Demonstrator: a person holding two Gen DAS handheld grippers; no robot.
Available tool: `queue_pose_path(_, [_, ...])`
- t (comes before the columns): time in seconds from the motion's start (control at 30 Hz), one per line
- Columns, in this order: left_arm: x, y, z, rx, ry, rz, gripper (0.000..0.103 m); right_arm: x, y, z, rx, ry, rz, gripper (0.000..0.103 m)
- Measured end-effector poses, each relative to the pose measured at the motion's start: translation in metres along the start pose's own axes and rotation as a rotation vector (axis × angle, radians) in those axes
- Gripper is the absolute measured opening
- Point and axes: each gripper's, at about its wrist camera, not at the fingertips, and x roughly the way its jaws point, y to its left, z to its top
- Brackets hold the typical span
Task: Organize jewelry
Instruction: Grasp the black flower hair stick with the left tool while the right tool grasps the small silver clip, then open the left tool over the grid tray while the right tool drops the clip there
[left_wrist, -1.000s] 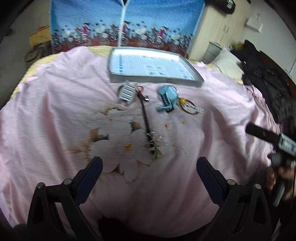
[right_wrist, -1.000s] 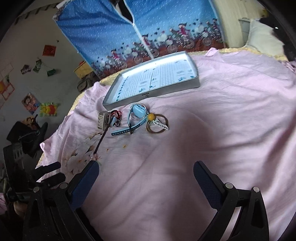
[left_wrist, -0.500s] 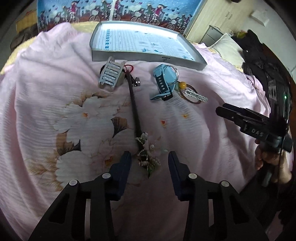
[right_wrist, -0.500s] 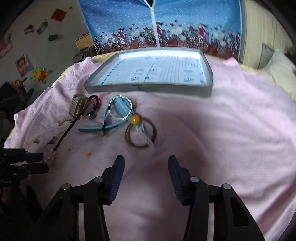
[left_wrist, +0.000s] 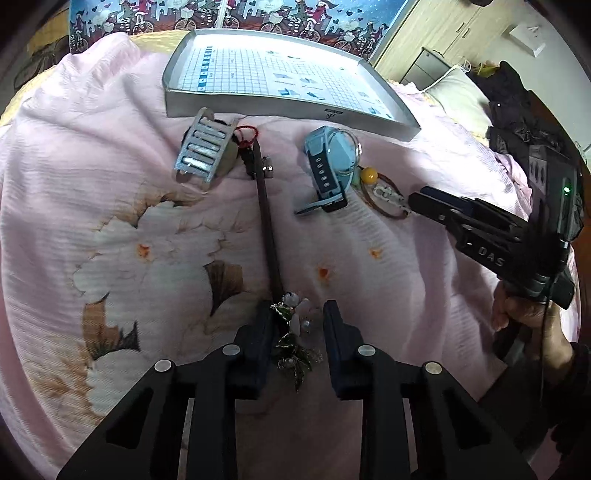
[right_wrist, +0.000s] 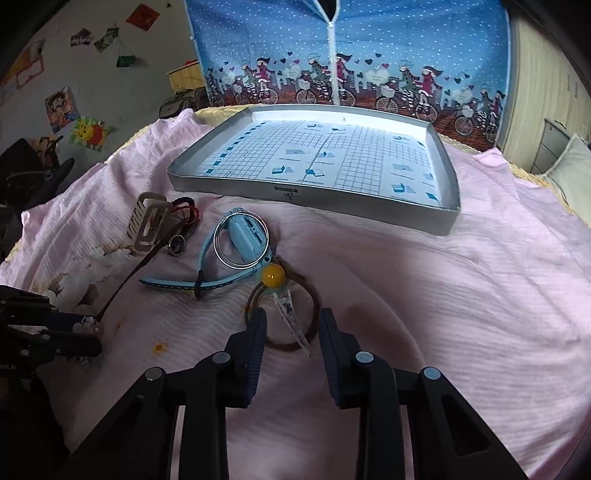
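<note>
A dark hair stick (left_wrist: 267, 221) lies on the pink bedspread, its flower ornament (left_wrist: 293, 325) towards me. My left gripper (left_wrist: 297, 319) is open with narrowed jaws on either side of that ornament; in the right wrist view it sits at the far left (right_wrist: 81, 332). My right gripper (right_wrist: 293, 321) is open too, jaws narrowed over a brown bangle (right_wrist: 314, 314) with a patterned clip (right_wrist: 291, 317) and a yellow bead (right_wrist: 273, 275). A blue watch (right_wrist: 243, 240), a silver comb (left_wrist: 203, 147) and a red cord (left_wrist: 247, 133) lie in front of the silver tray (right_wrist: 314, 194).
The tray (left_wrist: 288, 103) is lined with grid paper and holds nothing. A pillow (left_wrist: 458, 88) and black clothes (left_wrist: 517, 107) lie at the right of the bed. A blue curtain (right_wrist: 351, 55) hangs behind the bed. A hand (left_wrist: 524, 314) holds the right gripper (left_wrist: 421, 197).
Both grippers have moved forward and down towards the bed and narrowed from wide open. The left now straddles the stick's ornament, the right the brown bangle.
</note>
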Motion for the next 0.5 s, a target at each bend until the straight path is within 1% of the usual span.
queue_pose_path(0.07, [0.003,-0.004,0.003,0.004,-0.008,-0.002,0.022,0.007,0.000,0.005,-0.023,0.002,-0.010,0.023])
queue_pose_path(0.13, [0.006,-0.007,0.005,0.011,-0.015,-0.002,0.022,0.013,0.000,0.006,-0.016,0.011,0.001,0.015])
queue_pose_path(0.17, [0.007,-0.008,0.006,0.014,-0.018,0.000,0.022,0.016,-0.001,0.006,-0.013,0.020,0.009,0.014])
queue_pose_path(0.33, [0.012,-0.007,0.011,-0.011,-0.037,-0.017,0.022,0.022,0.006,0.002,-0.040,0.042,0.028,0.013])
queue_pose_path(0.43, [0.013,-0.007,0.012,-0.021,-0.044,-0.027,0.022,0.029,0.011,-0.002,-0.059,0.075,0.024,0.013])
queue_pose_path(0.5, [0.012,-0.007,0.011,-0.024,-0.046,-0.034,0.022,0.033,0.009,-0.003,-0.047,0.095,0.027,0.013])
